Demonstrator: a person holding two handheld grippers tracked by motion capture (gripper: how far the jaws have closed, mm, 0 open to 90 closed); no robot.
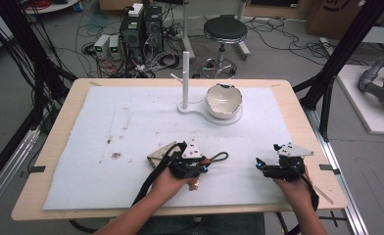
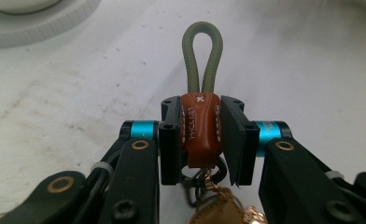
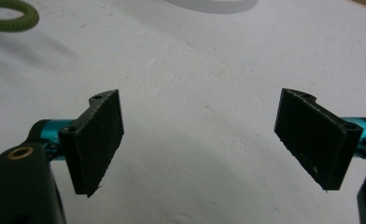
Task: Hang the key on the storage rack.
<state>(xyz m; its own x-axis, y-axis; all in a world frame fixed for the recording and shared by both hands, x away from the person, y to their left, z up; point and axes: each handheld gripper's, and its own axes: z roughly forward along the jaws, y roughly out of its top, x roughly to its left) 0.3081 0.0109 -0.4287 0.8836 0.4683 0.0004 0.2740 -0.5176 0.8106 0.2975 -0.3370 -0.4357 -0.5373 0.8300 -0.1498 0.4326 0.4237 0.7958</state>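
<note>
A key fob with a brown leather tab [image 2: 200, 133] and an olive cord loop [image 2: 202, 51] is clamped in my left gripper [image 2: 200, 109], which is shut on the tab. Metal rings and a copper clasp [image 2: 221, 205] hang below the jaws. In the high view the left gripper [image 1: 205, 165] sits at the mat's front centre, and the cord loop [image 1: 220, 157] points right. My right gripper [image 1: 259, 164] rests a short way to the right, open. Its jaws stand wide apart with nothing between them [image 3: 200, 135], over bare mat. The cord loop [image 3: 8, 18] shows at that view's top left.
A white mat [image 1: 131, 122] covers the wooden table. At the back centre stands a white peg stand [image 1: 185, 78], with a cracked white bowl [image 1: 223, 100] on its base. A flat beige piece [image 1: 160, 154] lies by my left hand. Dirt specks mark the mat's left.
</note>
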